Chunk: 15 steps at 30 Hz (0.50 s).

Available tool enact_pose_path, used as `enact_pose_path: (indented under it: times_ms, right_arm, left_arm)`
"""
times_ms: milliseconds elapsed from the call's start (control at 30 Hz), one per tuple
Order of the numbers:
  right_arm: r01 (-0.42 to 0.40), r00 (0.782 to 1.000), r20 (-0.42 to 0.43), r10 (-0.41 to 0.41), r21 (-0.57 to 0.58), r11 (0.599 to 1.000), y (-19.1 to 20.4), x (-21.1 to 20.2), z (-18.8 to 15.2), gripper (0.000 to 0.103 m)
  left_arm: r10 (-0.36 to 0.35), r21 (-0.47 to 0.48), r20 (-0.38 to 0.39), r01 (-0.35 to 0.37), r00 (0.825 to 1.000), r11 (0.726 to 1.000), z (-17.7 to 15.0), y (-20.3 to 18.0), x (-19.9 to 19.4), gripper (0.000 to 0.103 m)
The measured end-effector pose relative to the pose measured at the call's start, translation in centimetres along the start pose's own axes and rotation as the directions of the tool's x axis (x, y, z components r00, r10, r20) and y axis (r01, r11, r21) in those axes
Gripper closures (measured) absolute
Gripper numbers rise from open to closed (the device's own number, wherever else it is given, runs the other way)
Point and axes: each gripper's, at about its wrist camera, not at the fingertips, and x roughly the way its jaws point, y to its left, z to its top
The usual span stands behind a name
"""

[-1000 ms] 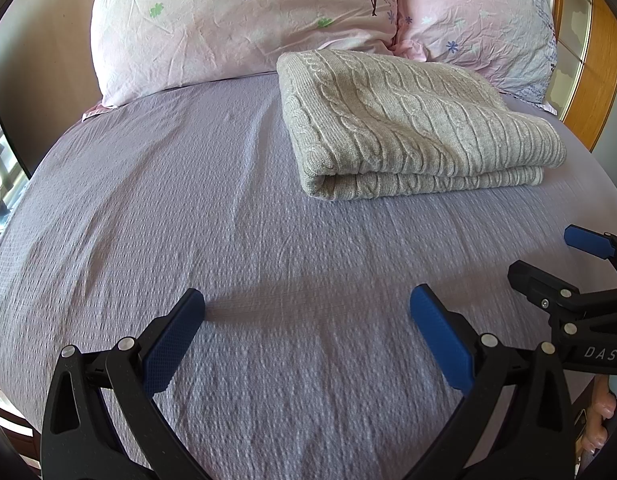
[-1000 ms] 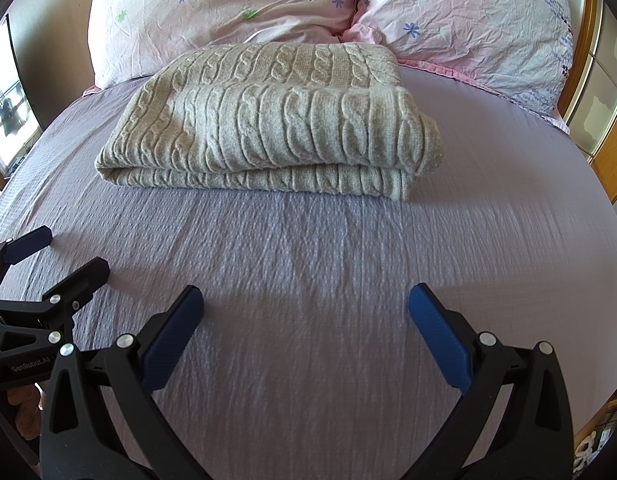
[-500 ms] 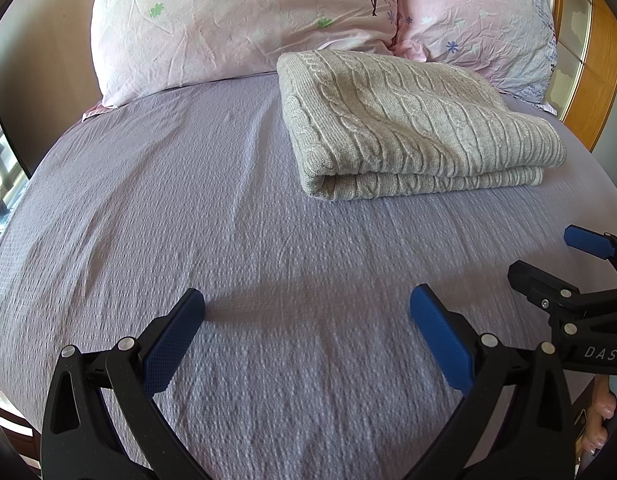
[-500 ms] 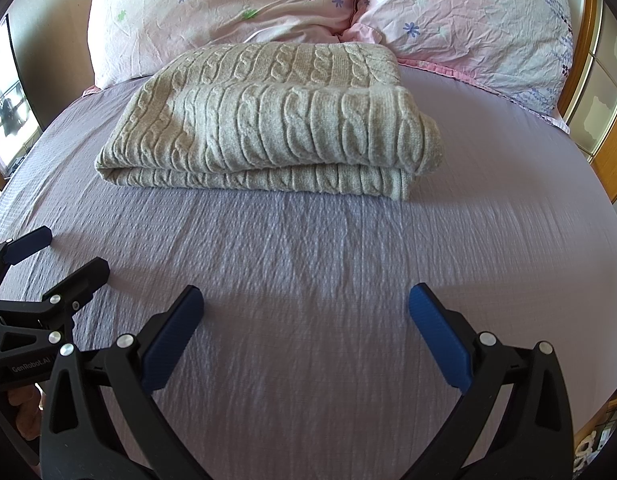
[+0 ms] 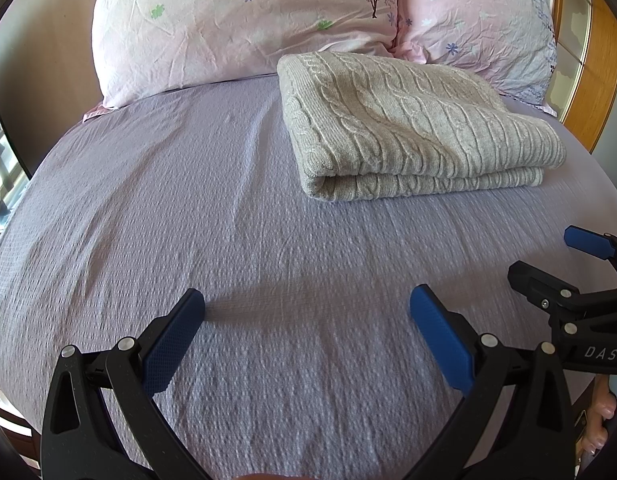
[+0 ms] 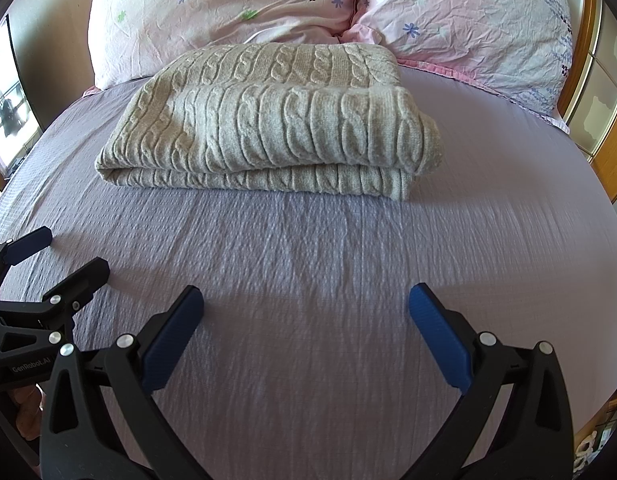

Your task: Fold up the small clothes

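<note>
A grey cable-knit sweater (image 5: 404, 128) lies folded in a flat rectangle on the lilac bed sheet (image 5: 188, 208), just in front of the pillows. It also shows in the right wrist view (image 6: 276, 132). My left gripper (image 5: 306, 308) is open and empty, low over the sheet, well short of the sweater. My right gripper (image 6: 306, 308) is open and empty too, also short of it. Each gripper shows at the other view's edge: the right one (image 5: 548, 260) and the left one (image 6: 68, 256).
Two pink flowered pillows (image 5: 244, 28) (image 5: 476, 16) lean at the head of the bed. A wooden frame with glass panels (image 5: 588, 60) stands at the right. A window (image 6: 8, 112) is at the left. Bare sheet lies between the grippers and the sweater.
</note>
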Motion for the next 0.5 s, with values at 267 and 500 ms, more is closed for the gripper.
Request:
enact_pose_path:
  times_ms: [267,500]
  right_arm:
    - [-0.001,1.0,0.001,0.001,-0.001,1.0,-0.01,-0.01,0.02,0.002]
    - [-0.001,1.0,0.001,0.001,-0.001,1.0,-0.04,0.0,-0.01,0.002]
  left_arm:
    - [0.004,-0.005,-0.003,-0.004,1.0,1.0,0.09,-0.07,0.02,0.001]
    - [0.004,-0.004,0.001,-0.004,1.0,1.0,0.07,-0.03,0.12,0.001]
